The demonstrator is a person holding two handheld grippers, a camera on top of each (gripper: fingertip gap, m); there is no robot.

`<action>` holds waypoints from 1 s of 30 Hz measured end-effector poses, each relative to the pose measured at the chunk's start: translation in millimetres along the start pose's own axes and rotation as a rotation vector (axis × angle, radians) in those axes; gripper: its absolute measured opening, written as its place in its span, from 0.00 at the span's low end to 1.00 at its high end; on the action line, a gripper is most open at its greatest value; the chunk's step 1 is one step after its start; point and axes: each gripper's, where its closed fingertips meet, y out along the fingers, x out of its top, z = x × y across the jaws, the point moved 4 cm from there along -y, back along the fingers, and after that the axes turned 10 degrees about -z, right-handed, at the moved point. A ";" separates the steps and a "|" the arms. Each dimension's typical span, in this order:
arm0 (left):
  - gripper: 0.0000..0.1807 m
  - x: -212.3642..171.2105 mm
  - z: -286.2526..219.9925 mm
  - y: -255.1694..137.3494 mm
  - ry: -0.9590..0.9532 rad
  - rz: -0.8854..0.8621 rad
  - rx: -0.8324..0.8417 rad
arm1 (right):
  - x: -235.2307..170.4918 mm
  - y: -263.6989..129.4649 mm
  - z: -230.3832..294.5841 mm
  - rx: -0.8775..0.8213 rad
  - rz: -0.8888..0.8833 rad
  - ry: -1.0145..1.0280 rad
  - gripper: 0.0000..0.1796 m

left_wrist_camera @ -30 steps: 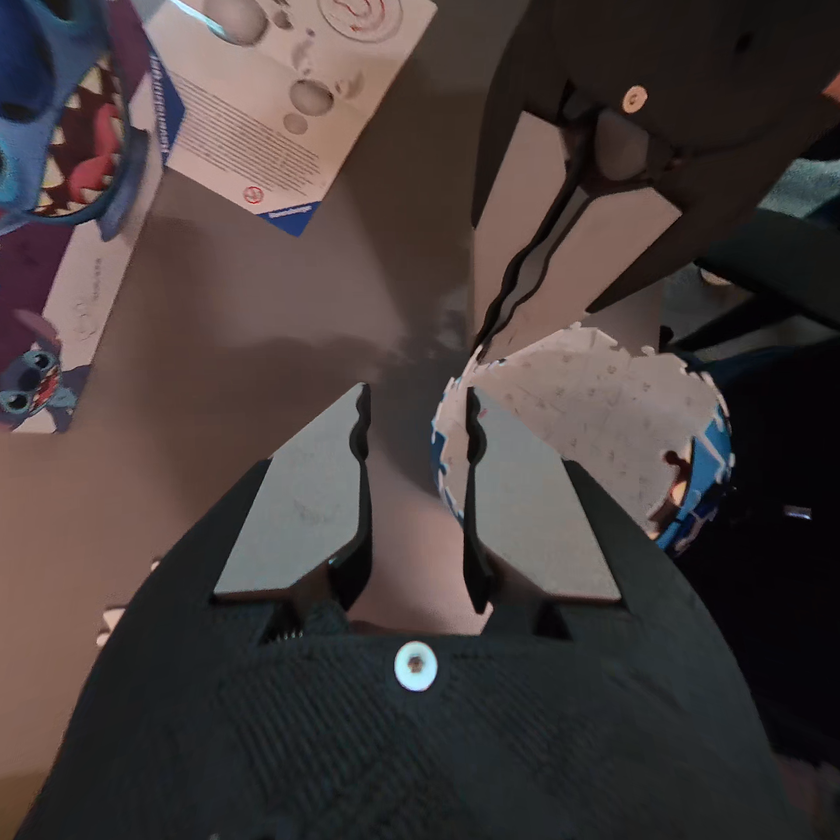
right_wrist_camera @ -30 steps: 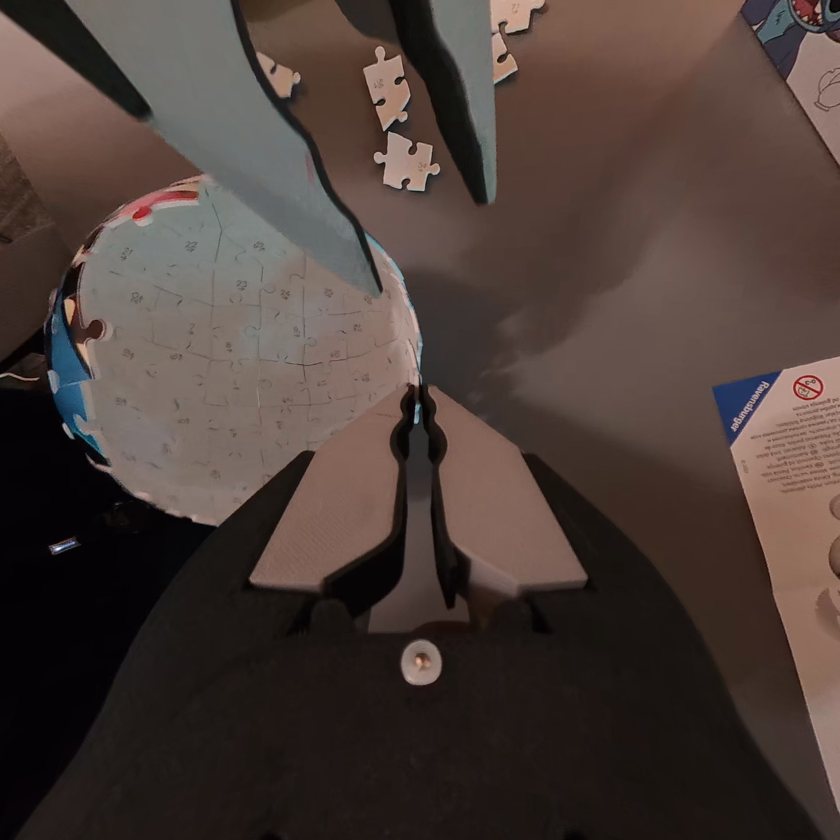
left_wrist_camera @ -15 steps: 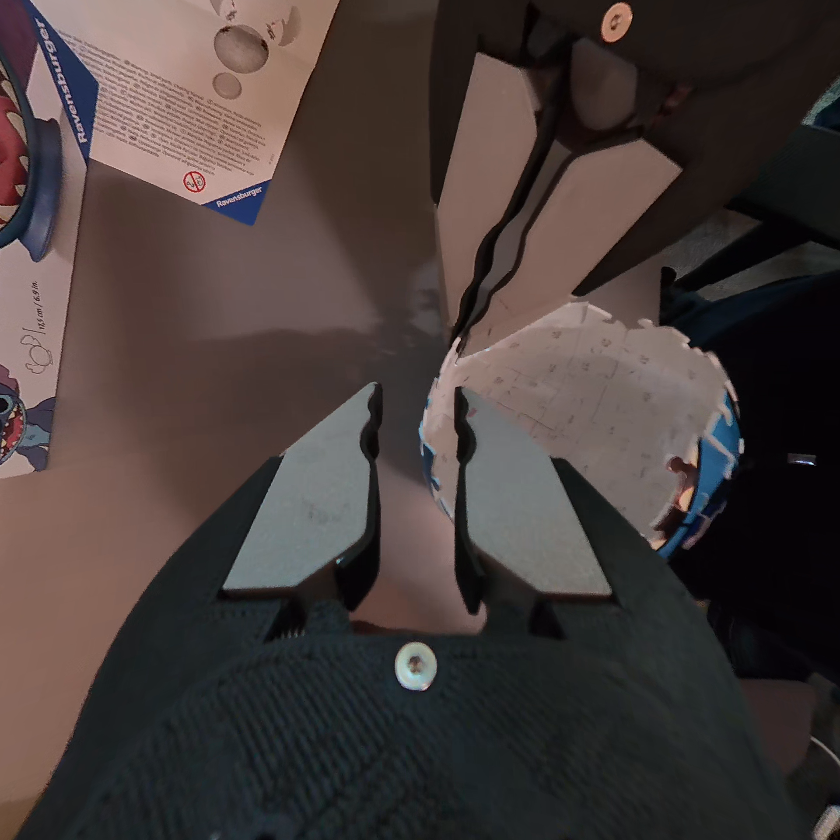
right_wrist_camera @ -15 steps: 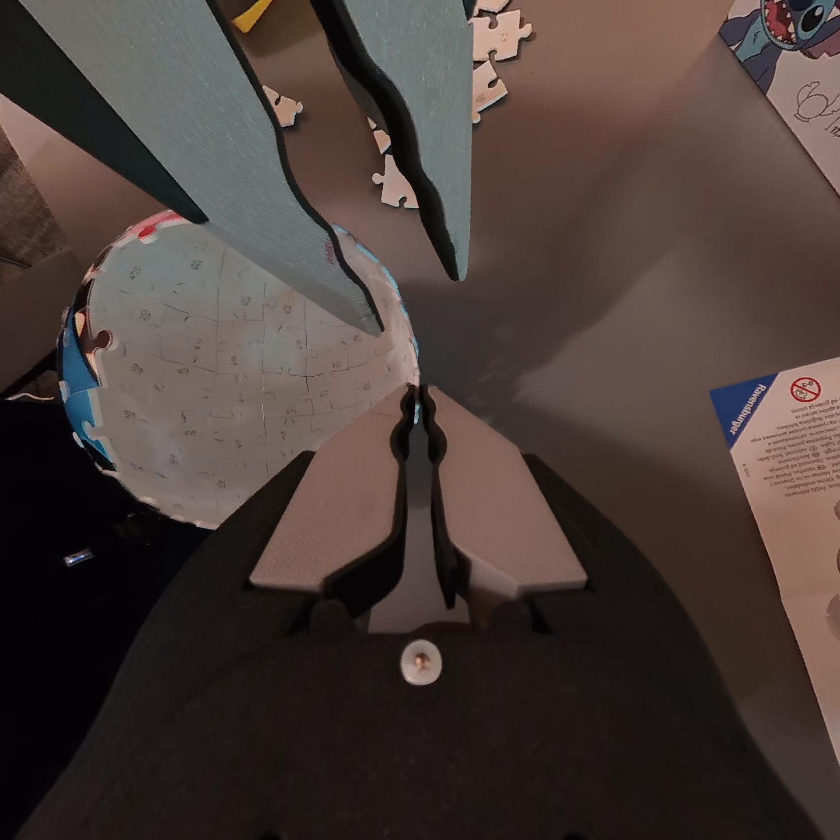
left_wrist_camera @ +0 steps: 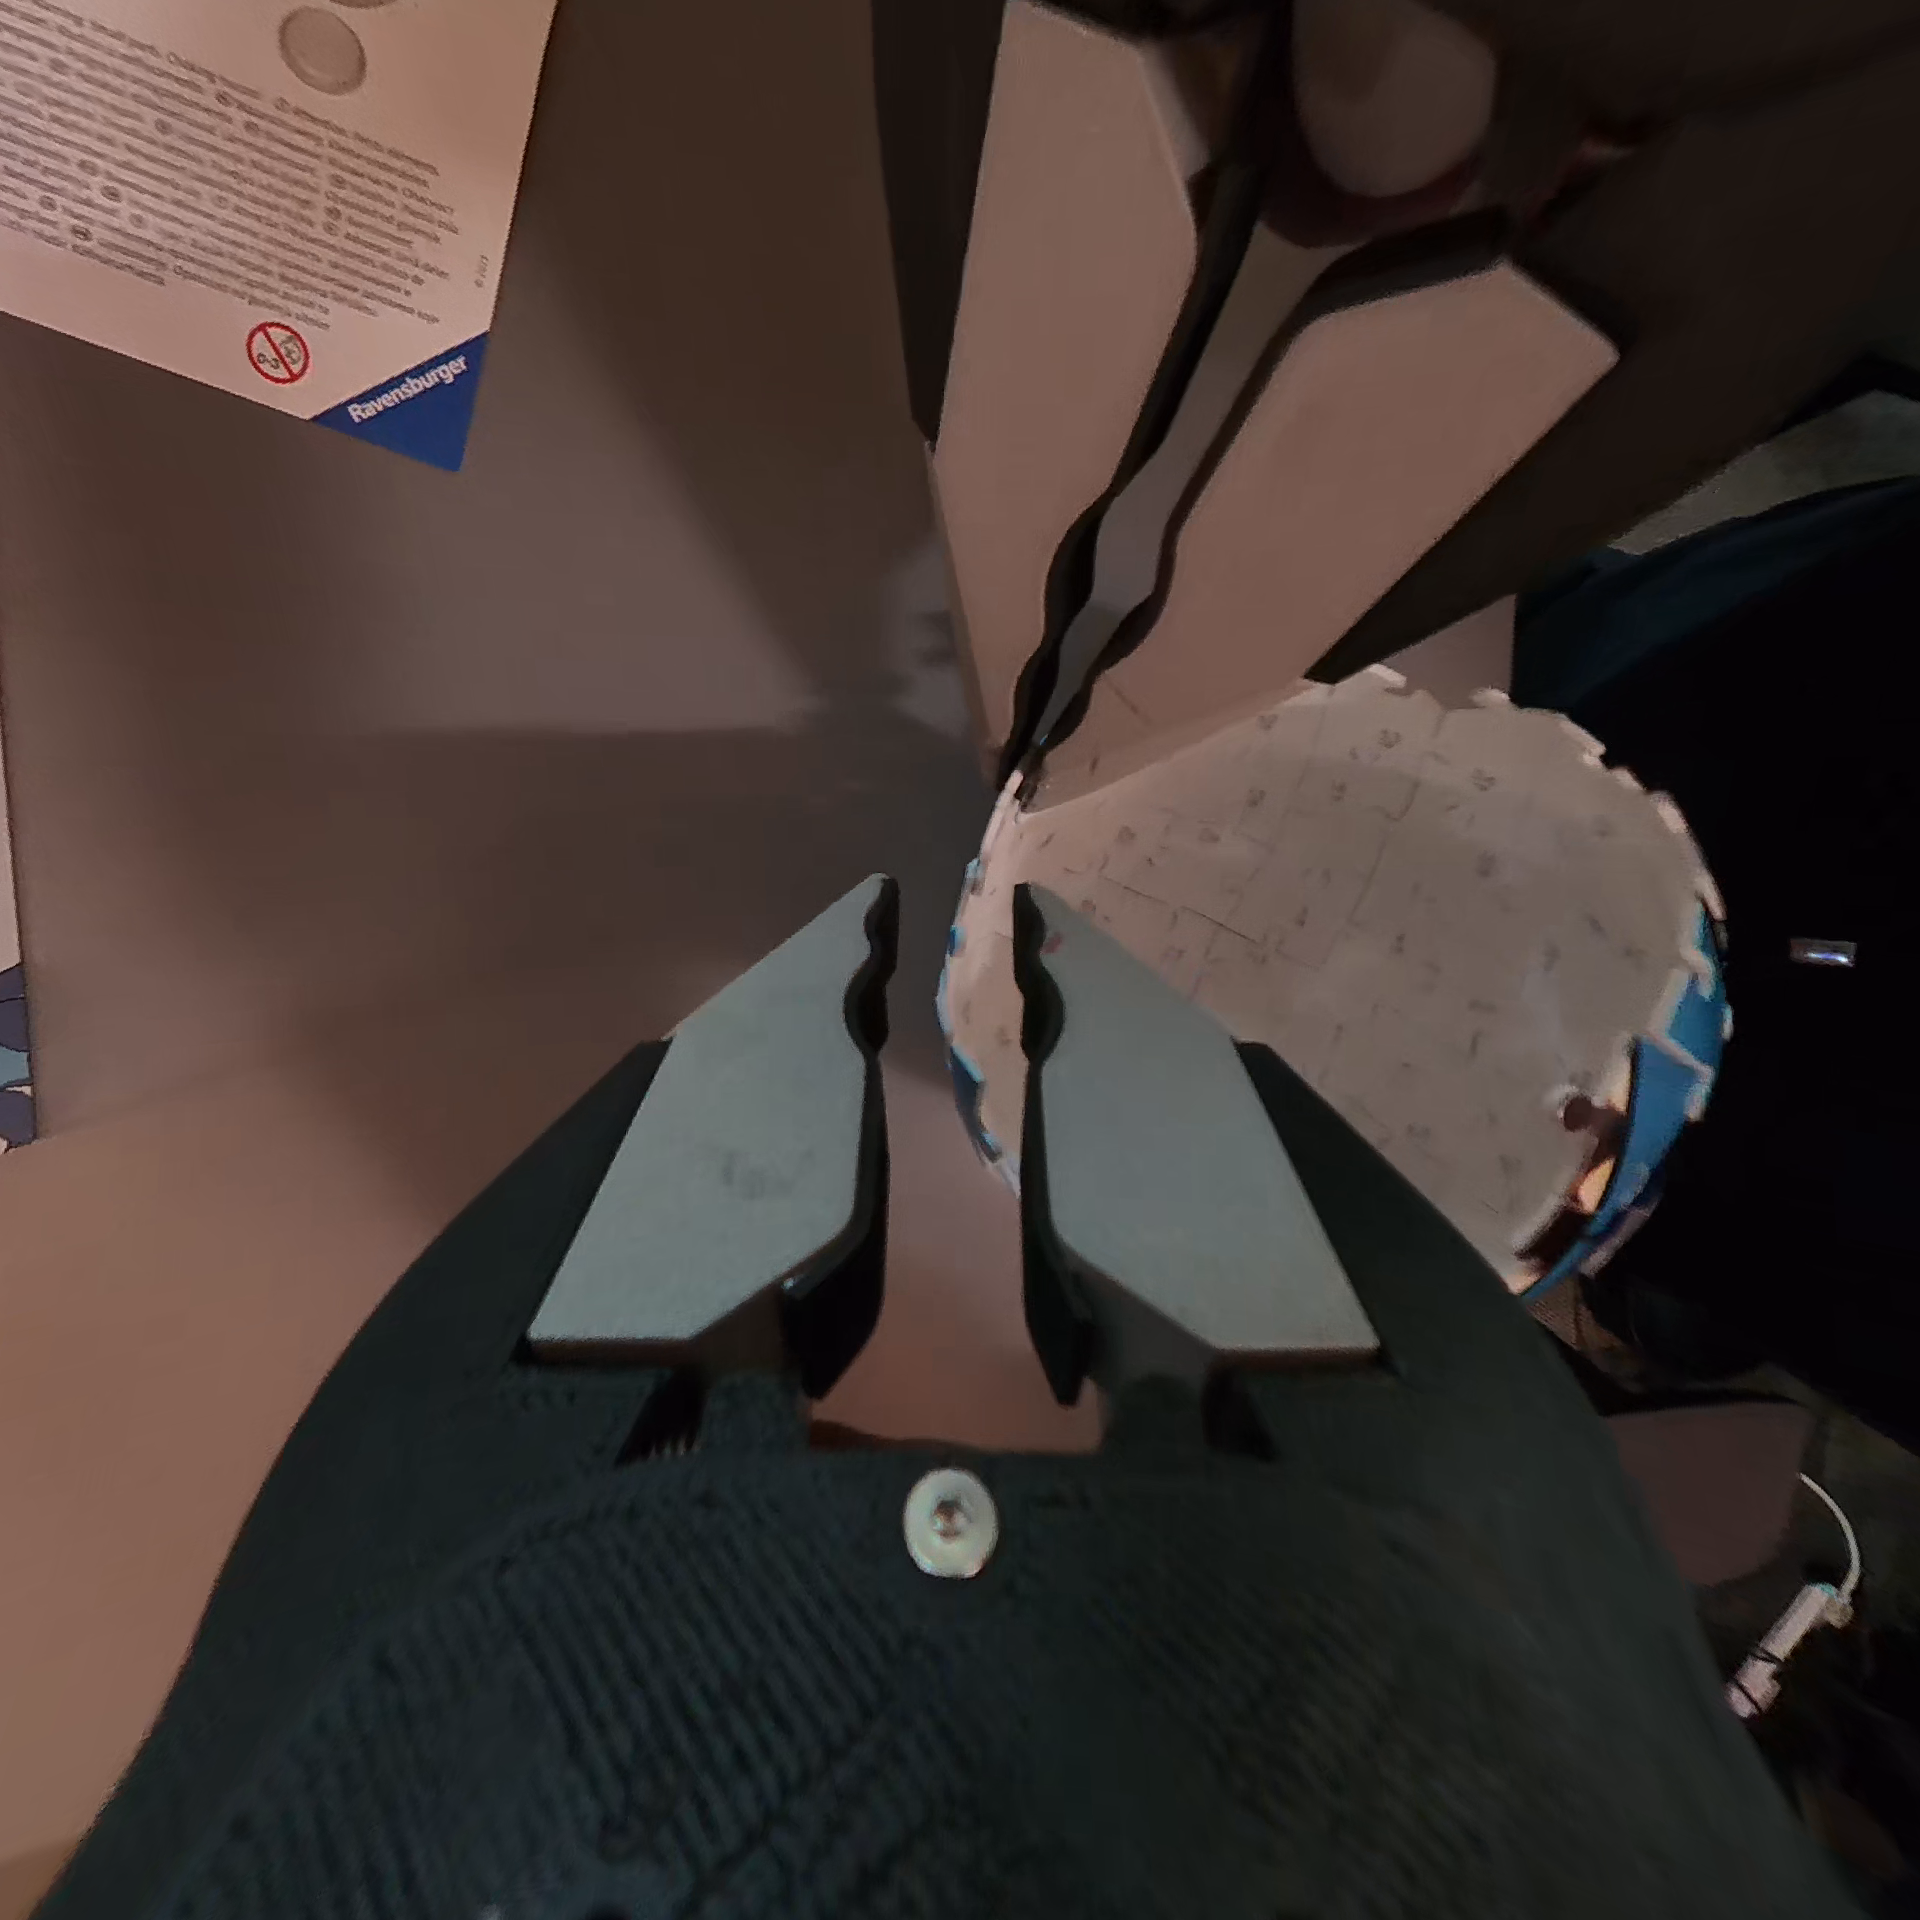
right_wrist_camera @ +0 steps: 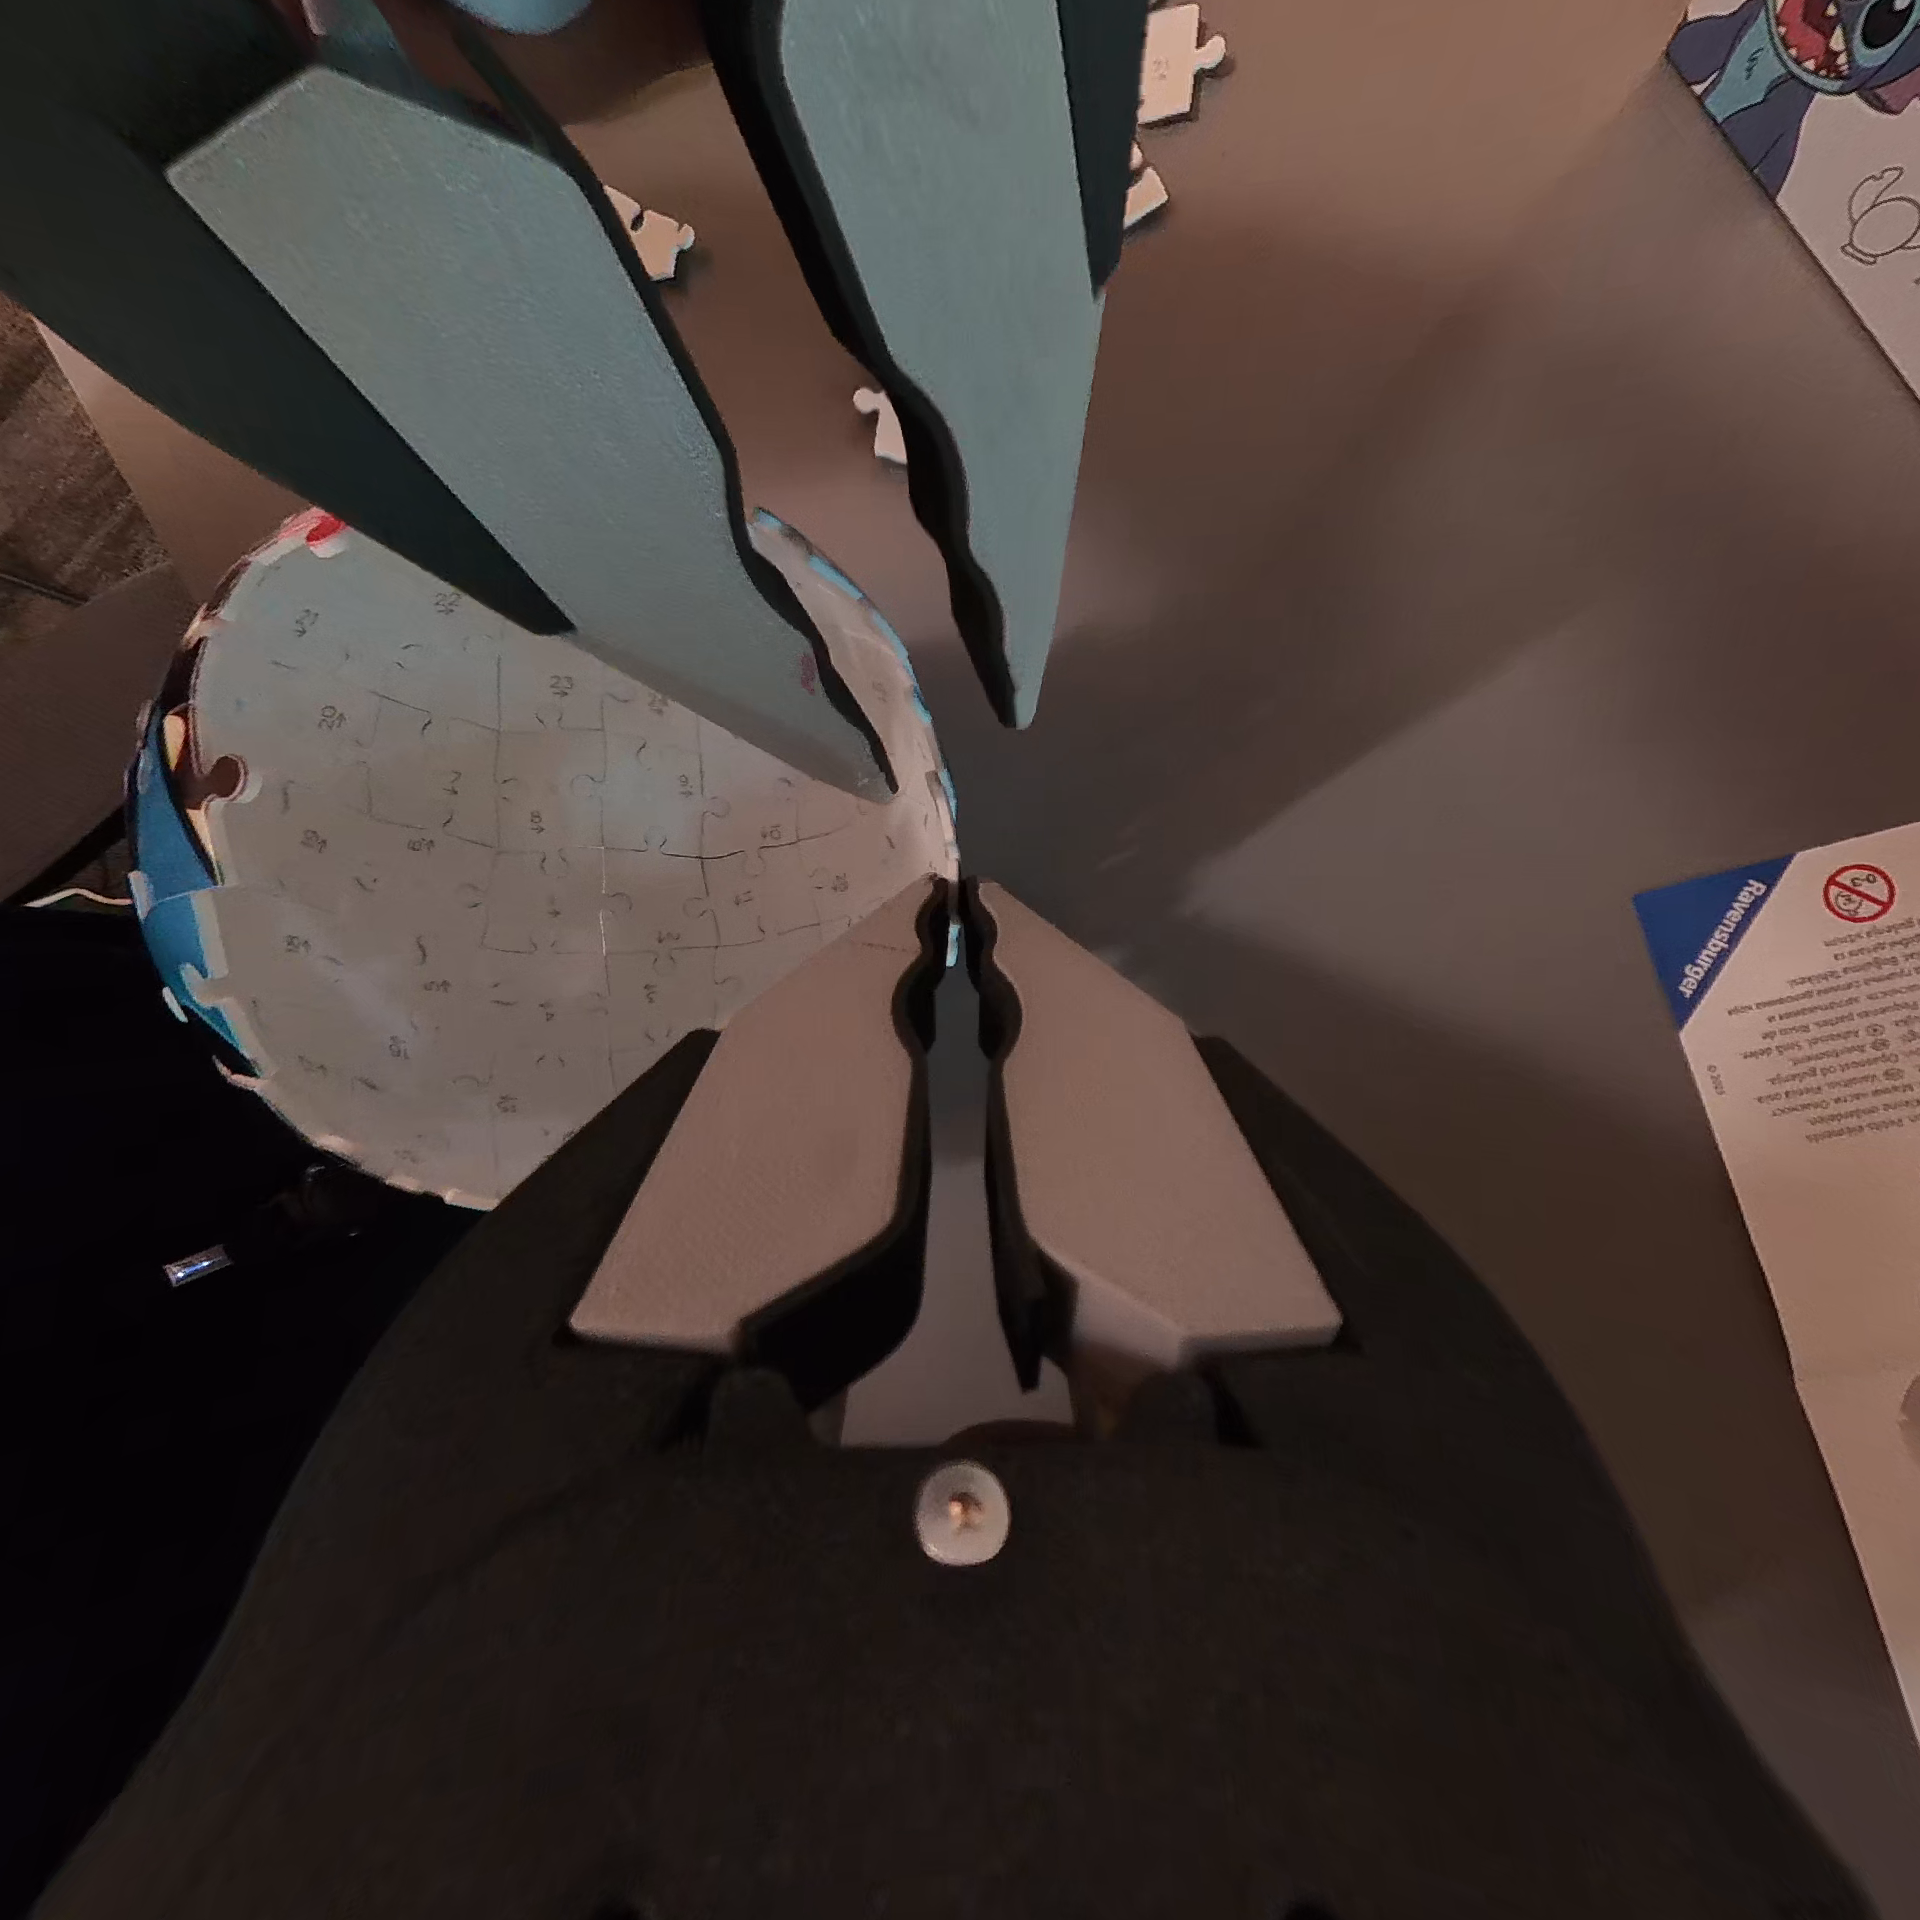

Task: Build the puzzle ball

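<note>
Pinched nearly together, the jaws of the right gripper (right_wrist_camera: 958, 888) clamp the thin jagged rim of the half-built puzzle ball (right_wrist_camera: 520, 883), a white bowl-shaped shell of numbered interlocking pieces with a blue printed outside. Jaws of the left gripper (left_wrist_camera: 951, 904) stand parted, straddling the same rim a little way along: one finger (left_wrist_camera: 1132, 1122) reaches inside the bowl, the other stays outside, and whether either touches the shell cannot be told. The ball hangs off the near edge of the grey-brown worktop (left_wrist_camera: 436, 748), over dark floor. Several loose white puzzle pieces (right_wrist_camera: 655, 234) lie farther in on the worktop. A white instruction leaflet with a blue corner (right_wrist_camera: 1808, 1060) lies toward the worktop's side edge, and beyond it a printed sheet with a blue cartoon creature (right_wrist_camera: 1839, 94).
</note>
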 end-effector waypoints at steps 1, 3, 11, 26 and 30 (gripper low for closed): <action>0.11 0.2 -0.2 0.9 0.001 0.004 -0.004 | -0.1 -0.1 -0.1 0.000 0.001 -0.001 0.00; 0.10 1.4 -0.6 1.9 -0.001 0.003 -0.013 | -0.2 -0.4 -0.3 0.003 -0.001 0.001 0.00; 0.11 -0.1 -0.6 3.4 -0.024 -0.001 -0.034 | -0.4 -0.1 -1.5 0.024 -0.001 0.014 0.00; 0.06 -2.0 1.0 5.5 -0.057 -0.037 -0.046 | -0.2 0.7 -3.7 0.066 -0.002 0.039 0.00; 0.06 -0.9 0.9 6.1 -0.056 -0.039 -0.048 | -0.4 0.3 -3.5 0.062 -0.004 0.037 0.00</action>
